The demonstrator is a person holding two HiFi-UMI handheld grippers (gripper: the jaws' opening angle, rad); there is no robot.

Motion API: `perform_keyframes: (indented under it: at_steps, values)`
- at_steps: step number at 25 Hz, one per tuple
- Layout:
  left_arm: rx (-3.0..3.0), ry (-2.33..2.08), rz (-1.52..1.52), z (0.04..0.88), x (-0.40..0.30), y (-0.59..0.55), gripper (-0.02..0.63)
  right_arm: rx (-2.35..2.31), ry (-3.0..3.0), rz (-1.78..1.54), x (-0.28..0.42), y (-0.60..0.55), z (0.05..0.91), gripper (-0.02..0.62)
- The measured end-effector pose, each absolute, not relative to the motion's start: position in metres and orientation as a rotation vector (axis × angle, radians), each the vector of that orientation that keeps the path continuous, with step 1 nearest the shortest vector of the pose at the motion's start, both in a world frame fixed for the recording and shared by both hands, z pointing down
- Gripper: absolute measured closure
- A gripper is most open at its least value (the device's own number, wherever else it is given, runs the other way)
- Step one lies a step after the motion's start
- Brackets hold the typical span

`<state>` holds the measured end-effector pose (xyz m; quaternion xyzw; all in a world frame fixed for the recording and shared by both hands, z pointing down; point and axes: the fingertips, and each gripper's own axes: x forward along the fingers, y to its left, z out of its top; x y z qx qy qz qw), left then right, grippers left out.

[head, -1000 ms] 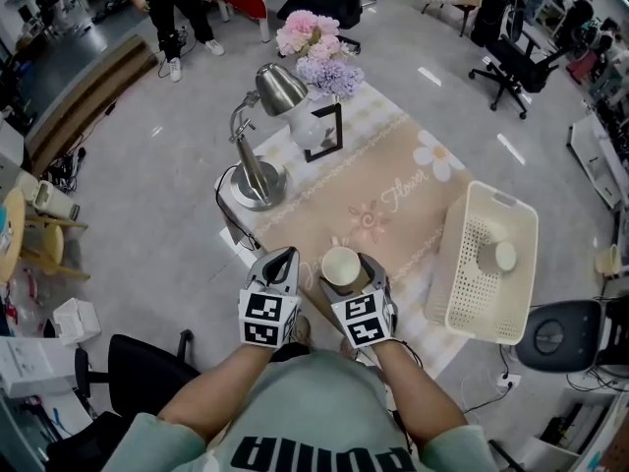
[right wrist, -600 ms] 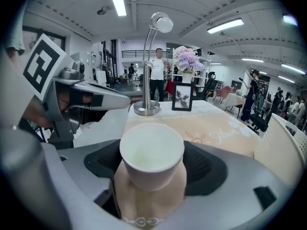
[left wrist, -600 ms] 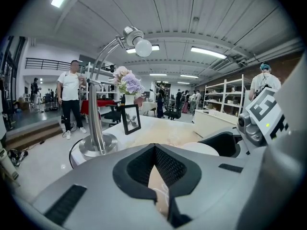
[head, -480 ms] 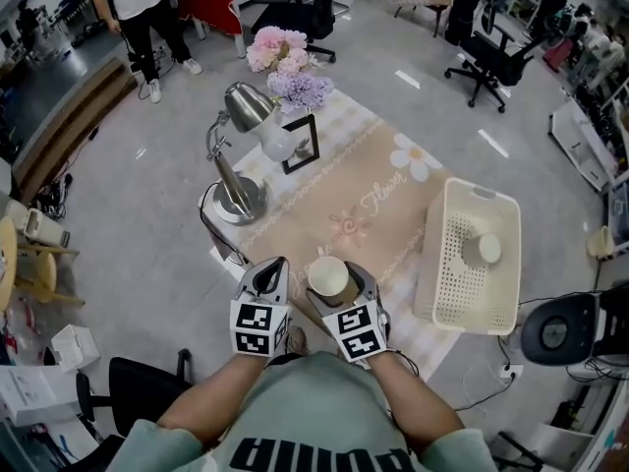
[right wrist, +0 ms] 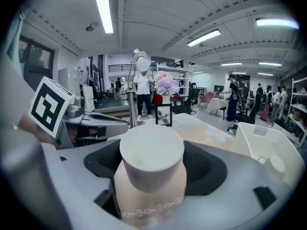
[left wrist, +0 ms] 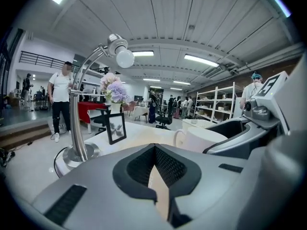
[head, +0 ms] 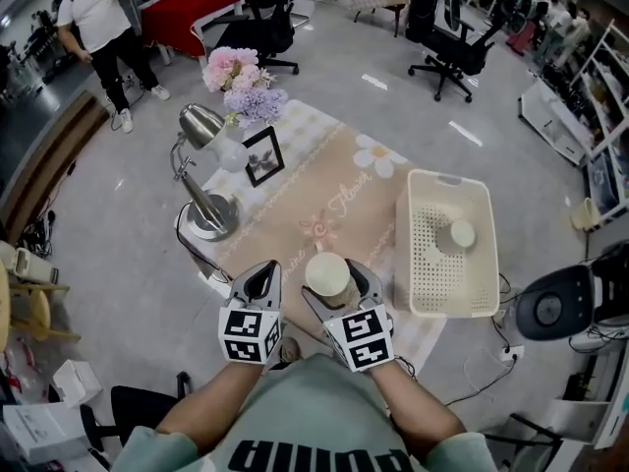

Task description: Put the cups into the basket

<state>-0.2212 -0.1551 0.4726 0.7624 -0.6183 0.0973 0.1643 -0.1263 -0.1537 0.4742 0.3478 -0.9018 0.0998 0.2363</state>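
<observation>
The right gripper is clamped on a pale cup, one jaw on each side of its wall. The cup stands upright with its mouth open to the ceiling (the right gripper view looks straight into its rim) over the near edge of the tablecloth. Just to its left, the left gripper has its jaws pressed together with nothing between them. To the right of the held cup, and apart from it, sits the cream basket, with a second cup already lying inside. A desk lamp stands farther off on the left.
</observation>
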Motion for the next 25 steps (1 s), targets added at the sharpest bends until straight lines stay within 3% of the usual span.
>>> perform_keyframes:
  at_steps: [25]
  values:
    - [2.53, -1.416, 0.249, 0.413, -0.03, -0.198, 0.603, 1.378, -2.333, 0.263, 0.077, -0.2, 0.416, 0.21]
